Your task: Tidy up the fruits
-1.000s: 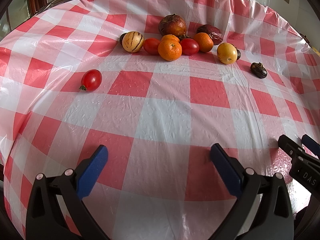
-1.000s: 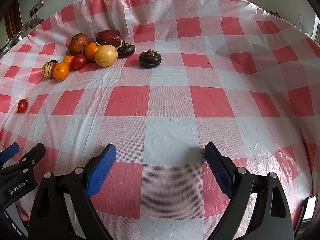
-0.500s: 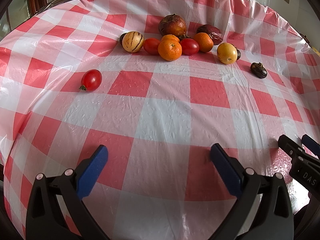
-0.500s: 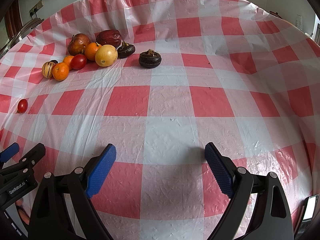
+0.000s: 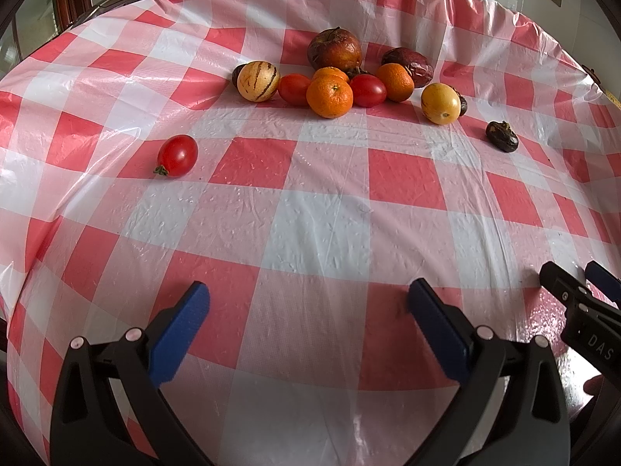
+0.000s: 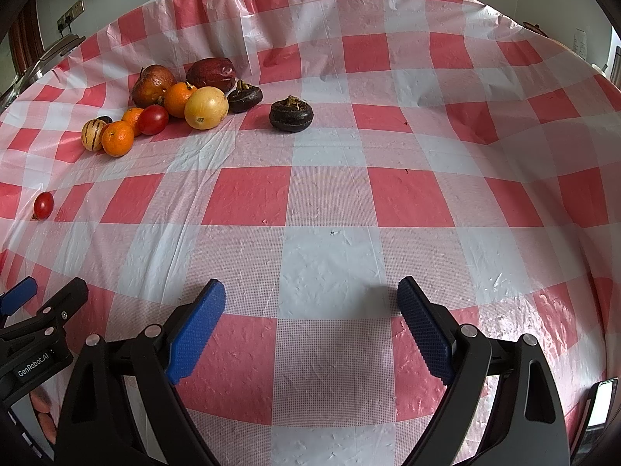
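Note:
A cluster of fruit lies at the far side of the table: a striped yellow melon (image 5: 258,80), oranges (image 5: 329,94), red tomatoes (image 5: 368,90), a brown apple (image 5: 334,49), a yellow round fruit (image 5: 440,103). A lone red tomato (image 5: 177,155) lies apart at the left; it also shows in the right wrist view (image 6: 42,204). A dark water chestnut (image 6: 291,114) lies apart at the right, also in the left wrist view (image 5: 502,137). My left gripper (image 5: 308,301) is open and empty near the front. My right gripper (image 6: 310,297) is open and empty too.
A red and white checked plastic cloth (image 5: 310,202) covers the round table. The right gripper's tip (image 5: 574,295) shows at the right edge of the left wrist view; the left gripper's tip (image 6: 42,303) shows at the left of the right wrist view.

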Tool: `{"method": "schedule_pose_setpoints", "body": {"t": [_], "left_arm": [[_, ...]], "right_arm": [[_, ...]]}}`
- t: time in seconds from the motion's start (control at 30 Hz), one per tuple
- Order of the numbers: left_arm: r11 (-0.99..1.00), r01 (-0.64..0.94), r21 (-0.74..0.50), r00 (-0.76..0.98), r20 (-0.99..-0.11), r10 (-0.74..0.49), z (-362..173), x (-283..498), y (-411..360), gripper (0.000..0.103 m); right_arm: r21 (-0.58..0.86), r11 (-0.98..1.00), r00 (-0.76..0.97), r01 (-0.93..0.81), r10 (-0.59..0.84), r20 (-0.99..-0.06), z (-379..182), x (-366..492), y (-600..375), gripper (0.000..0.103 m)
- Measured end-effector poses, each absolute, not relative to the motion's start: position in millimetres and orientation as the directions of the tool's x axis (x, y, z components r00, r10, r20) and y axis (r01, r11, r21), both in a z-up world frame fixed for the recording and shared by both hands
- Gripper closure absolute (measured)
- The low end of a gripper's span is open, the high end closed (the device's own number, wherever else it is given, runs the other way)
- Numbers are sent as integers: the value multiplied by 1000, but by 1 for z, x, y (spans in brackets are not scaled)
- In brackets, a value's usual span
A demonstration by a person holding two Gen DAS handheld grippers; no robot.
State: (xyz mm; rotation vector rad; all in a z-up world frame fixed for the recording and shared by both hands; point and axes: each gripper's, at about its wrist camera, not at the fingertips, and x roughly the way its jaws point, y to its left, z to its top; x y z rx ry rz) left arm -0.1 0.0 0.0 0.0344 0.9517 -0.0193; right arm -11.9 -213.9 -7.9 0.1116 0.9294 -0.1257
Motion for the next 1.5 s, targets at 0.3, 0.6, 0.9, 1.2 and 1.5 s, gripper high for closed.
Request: {"method": "schedule_pose_setpoints", "body": {"t": [0.3,0.6,0.9,1.2,1.5], "left_arm": [[996,89,9,560,-828,-43,2,3,11,1],[994,-68,-83,586,-810,-28,8,31,64,1],[987,-134,-90,590,-808,6,8,82,98,13],[983,-182,11,587,-801,118,7,106,101,49],[989,-145,-5,612,-786,86,9,99,96,70]], "right_arm": [[55,990,557,133,-28,-830,-7,28,-223,16],[152,981,615,118,48,-787,1,110,-239,25],[60,996,619,64,8,-785,-1,146,-222,60],[39,997,620,59,-6,-784,6,147,-220,63],[48,997,621,59,0,-784,6,144,-224,63]]}}
